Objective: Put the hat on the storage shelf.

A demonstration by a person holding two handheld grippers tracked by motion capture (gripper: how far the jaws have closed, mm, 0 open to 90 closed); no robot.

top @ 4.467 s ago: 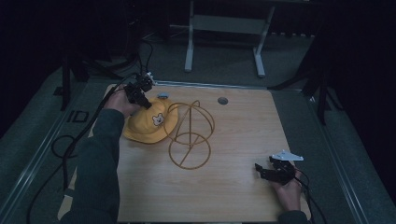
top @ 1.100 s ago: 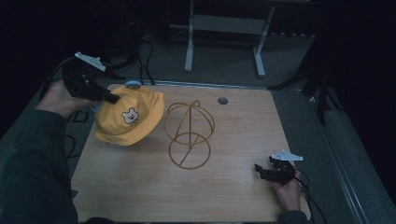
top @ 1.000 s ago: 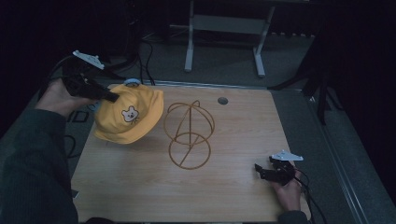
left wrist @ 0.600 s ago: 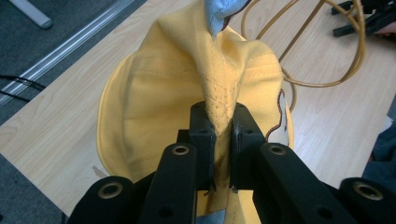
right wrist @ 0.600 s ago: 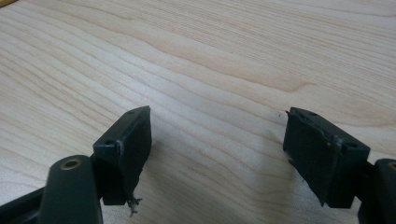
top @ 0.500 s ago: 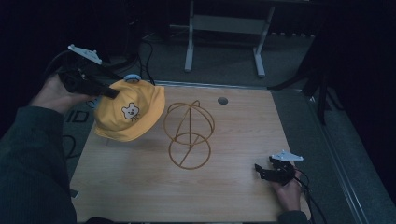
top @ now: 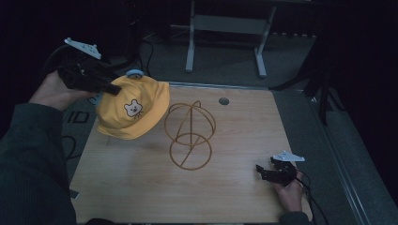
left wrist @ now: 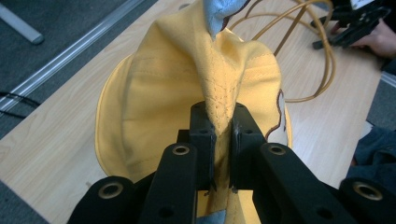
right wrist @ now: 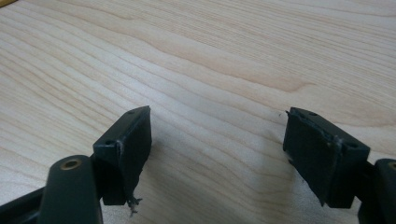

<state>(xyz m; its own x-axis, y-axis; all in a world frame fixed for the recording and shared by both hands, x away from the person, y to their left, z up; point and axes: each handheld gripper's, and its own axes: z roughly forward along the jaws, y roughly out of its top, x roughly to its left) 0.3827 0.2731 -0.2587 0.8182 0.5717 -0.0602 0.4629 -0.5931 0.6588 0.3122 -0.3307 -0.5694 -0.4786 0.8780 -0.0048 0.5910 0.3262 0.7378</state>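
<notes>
- Now bare where the hat lay four and a half seconds ago: the back-left part of the wooden surface [top: 141, 187], just left of the stand.
- Lifted off that spot since then and swung up and to the left: the yellow bear-face hat [top: 133, 115], hanging in the air over the back-left corner of the surface, brim drooping, bear face turned toward the high view. Raised only a little further over the last second. Judged from this, pick-up done and the carry begun.
- Unmoved throughout: the golden wire hat stand [top: 190, 136], upright in mid-surface, just right of the hat and apparently clear of it, with nothing on it yet. Likely the goal, so a swing to the right and a lowering of the open underside over the wire top still to come.
- Clenched on a raised fold of the hat's crown: the left tool [left wrist: 219, 116], jaws nearly together with yellow cloth pinched between them, held high beyond the surface's left edge in the high view [top: 115, 90]. Grip narrow, so some sway of the hanging cloth to be expected on the way over.
- Parked as before at the front-right corner: the right tool [top: 263, 172], jaws spread wide, nothing between them but wood grain [right wrist: 217, 140]. No part in the lift so far.
- Carried up with the crown: the hat's small blue ear [top: 134, 73], now its topmost point.
</notes>
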